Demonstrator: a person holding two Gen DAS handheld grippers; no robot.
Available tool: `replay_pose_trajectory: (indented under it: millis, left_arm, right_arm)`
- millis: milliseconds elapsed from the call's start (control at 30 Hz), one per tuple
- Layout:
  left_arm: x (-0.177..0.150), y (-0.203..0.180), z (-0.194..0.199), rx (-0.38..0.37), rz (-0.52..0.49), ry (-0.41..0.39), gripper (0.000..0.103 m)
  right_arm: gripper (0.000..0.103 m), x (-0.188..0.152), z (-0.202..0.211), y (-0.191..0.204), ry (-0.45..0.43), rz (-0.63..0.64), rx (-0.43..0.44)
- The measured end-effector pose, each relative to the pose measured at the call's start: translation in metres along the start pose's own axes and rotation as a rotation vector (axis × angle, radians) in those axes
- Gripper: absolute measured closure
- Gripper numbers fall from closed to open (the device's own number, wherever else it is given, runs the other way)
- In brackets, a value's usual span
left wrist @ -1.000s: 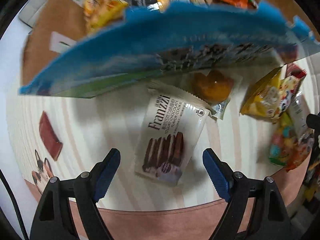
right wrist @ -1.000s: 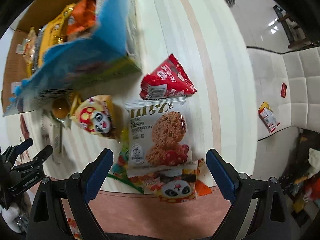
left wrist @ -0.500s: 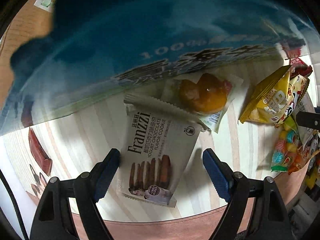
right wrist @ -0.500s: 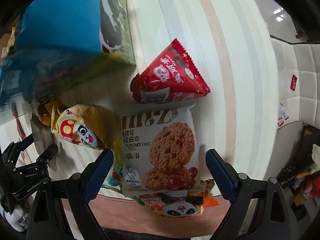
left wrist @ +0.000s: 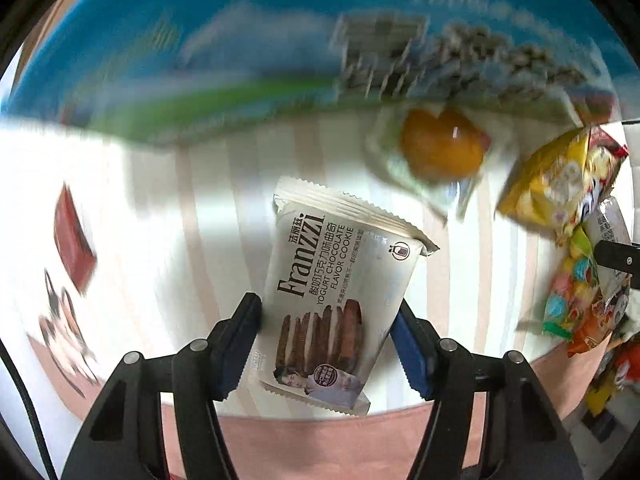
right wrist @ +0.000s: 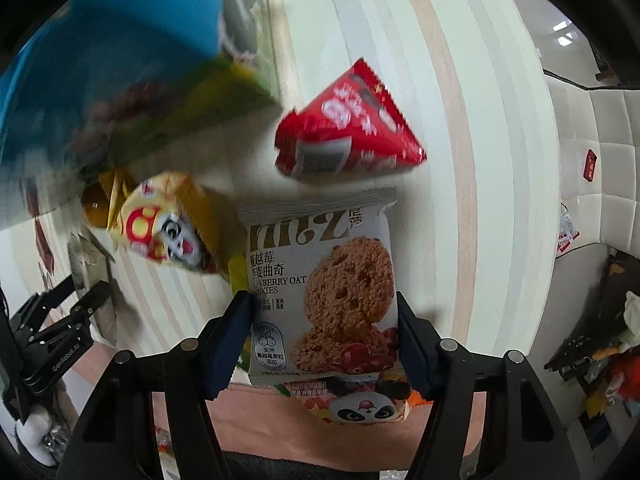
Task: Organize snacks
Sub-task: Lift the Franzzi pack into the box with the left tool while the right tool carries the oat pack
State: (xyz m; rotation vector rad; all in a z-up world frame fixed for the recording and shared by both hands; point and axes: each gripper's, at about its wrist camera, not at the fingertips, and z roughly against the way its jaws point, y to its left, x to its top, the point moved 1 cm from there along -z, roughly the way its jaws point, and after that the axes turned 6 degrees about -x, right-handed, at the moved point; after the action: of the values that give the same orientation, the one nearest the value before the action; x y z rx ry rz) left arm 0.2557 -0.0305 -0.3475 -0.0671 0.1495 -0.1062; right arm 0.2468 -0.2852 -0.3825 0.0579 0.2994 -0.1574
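My left gripper (left wrist: 326, 340) is shut on a white Franzzi chocolate cookie packet (left wrist: 332, 300), pads touching both its long edges, on the striped table. My right gripper (right wrist: 324, 344) is shut on a cranberry oat cookie packet (right wrist: 324, 300), pads against both its sides. A big blue box (left wrist: 280, 40) fills the far side of the left wrist view and shows at the upper left of the right wrist view (right wrist: 120, 40). The left gripper also shows at the left edge of the right wrist view (right wrist: 68, 320).
An orange jelly cup (left wrist: 440, 148), a yellow snack bag (left wrist: 560, 184) and colourful candy packs (left wrist: 576, 300) lie right of the Franzzi packet. A red triangular packet (right wrist: 348, 128) and a yellow mushroom bag (right wrist: 168, 224) lie beyond the oat packet; a panda packet (right wrist: 360, 404) lies under it.
Both grippers have moved in over their packets and closed from wide open onto them. The blue box looms larger in both views.
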Motion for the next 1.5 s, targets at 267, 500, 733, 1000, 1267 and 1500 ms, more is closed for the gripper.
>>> replay_pose_trajectory:
  millis: [267,500,733,1000,1267,1500]
  left_arm:
    - [-0.043,0.004,-0.009,-0.034,0.054,0.033,0.041]
    - [-0.030,-0.005,-0.016,-0.034,0.047,0.048,0.039]
    - [-0.024,-0.002,-0.030,-0.033,0.063,0.043,0.041]
    - [-0.040,-0.004,-0.016,-0.034,0.067,-0.011,0.042]
    - [-0.053,-0.008,0.024,-0.094,0.065,-0.090,0.043]
    - [-0.054,-0.015,0.097,-0.189,0.067,-0.234,0.043]
  right_arm:
    - [0.033,-0.040,-0.016,0.003,0.027,0.040,0.003]
    - [0.032,-0.040,-0.021,0.007,0.010,0.035,-0.028]
    - [0.033,-0.035,-0.016,0.016,0.000,0.072,-0.059]
    - [0.034,-0.057,-0.004,0.070,-0.048,0.083,-0.058]
    - [0.035,-0.082,0.033,0.088,-0.112,0.047,0.049]
    - [0.035,-0.078,0.088,0.110,-0.208,0.062,0.143]
